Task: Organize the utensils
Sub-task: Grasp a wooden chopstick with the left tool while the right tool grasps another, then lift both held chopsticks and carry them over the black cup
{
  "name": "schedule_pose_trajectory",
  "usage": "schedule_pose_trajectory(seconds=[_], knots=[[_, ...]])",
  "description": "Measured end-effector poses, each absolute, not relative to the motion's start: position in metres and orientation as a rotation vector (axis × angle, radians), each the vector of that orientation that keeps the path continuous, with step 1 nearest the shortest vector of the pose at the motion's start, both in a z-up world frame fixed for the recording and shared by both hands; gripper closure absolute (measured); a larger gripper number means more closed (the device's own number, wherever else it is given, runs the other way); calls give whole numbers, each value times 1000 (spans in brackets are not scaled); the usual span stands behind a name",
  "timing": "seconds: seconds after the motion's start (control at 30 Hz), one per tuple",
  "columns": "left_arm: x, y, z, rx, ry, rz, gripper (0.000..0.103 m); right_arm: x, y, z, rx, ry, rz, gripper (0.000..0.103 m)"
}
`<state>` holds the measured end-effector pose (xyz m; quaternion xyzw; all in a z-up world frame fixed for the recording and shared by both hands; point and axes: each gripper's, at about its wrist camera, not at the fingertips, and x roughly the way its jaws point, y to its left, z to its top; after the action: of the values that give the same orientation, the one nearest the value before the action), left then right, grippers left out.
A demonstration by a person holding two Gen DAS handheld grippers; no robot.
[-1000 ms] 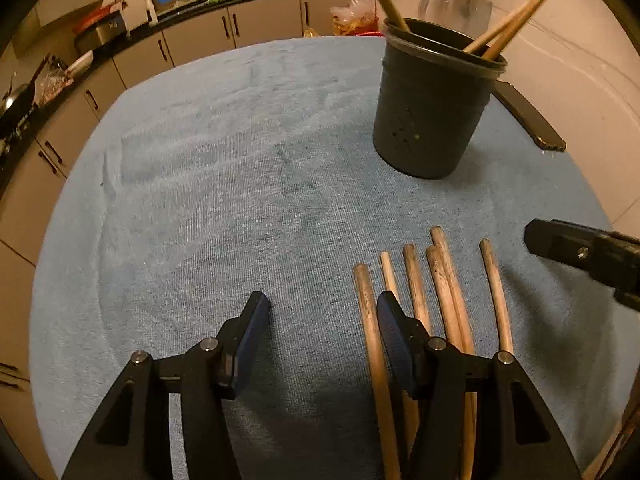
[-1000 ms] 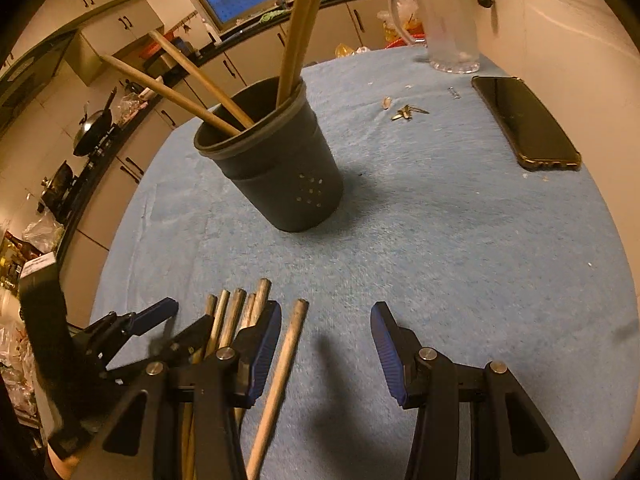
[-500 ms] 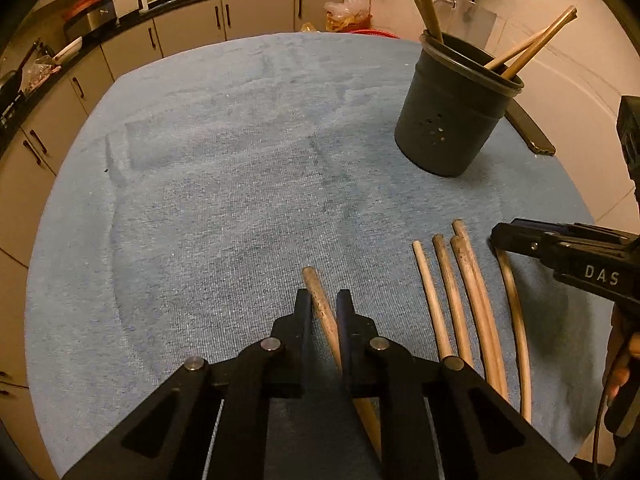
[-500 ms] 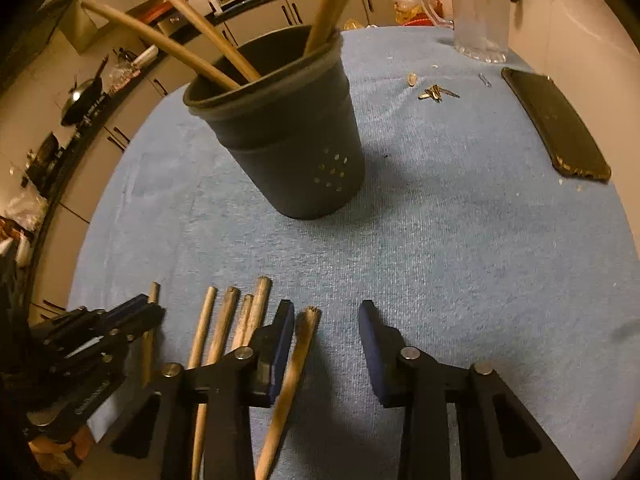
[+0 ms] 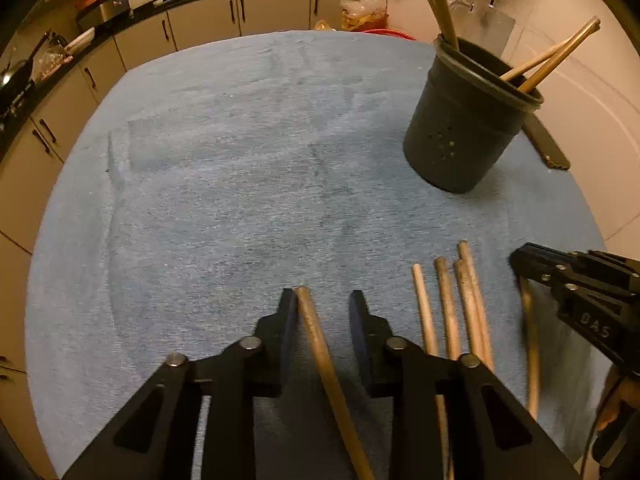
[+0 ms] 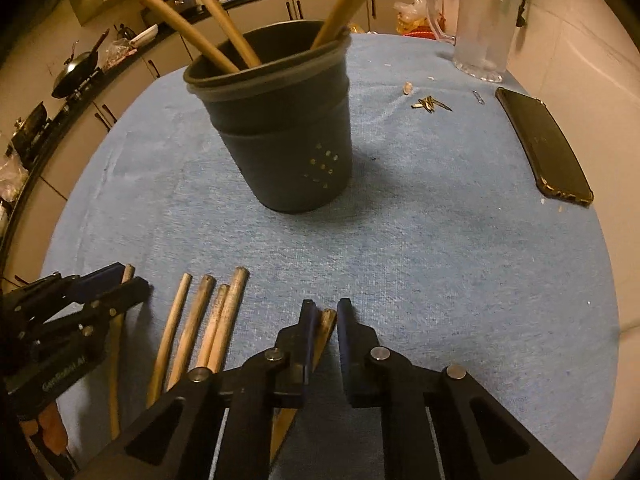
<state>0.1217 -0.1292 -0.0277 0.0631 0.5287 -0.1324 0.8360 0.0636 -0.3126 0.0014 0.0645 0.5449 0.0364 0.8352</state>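
A dark perforated utensil holder (image 5: pixel 460 148) (image 6: pixel 280 152) stands on the blue towel with several wooden sticks leaning in it. More loose wooden sticks (image 5: pixel 460 300) (image 6: pixel 208 320) lie side by side near the front. My left gripper (image 5: pixel 322 294) (image 6: pixel 128 278) has its jaws opening; one stick (image 5: pixel 316 332) lies between them against the left pad, with a gap to the right pad. My right gripper (image 6: pixel 324 304) (image 5: pixel 520 260) is closing, and its pads pinch the tip of the rightmost stick (image 6: pixel 327 322).
A black phone (image 6: pixel 548 148) lies at the towel's right edge. A glass pitcher (image 6: pixel 484 32) stands at the back right, with small metal bits (image 6: pixel 430 104) in front of it. Blue towel (image 6: pixel 440 260) covers the table. Kitchen cabinets run behind.
The left jaws closed on a stick, drew it left out of the row, and have now parted again. The right jaws narrowed from wide onto the rightmost stick's tip.
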Motion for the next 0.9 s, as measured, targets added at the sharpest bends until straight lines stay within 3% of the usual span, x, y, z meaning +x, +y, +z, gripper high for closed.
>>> schedule_pose_trajectory(seconds=[0.1,0.63,0.9], knots=[[126,-127,-29,130,1117,-260,92,59,-319,0,139,1153,75,90],[128,-118,-29,128,1122,-271,95,62,-319,0,124,1169,85,92],[111,-114,0,27,1054,-305,96,44,-332,32,210,1054,157,93]])
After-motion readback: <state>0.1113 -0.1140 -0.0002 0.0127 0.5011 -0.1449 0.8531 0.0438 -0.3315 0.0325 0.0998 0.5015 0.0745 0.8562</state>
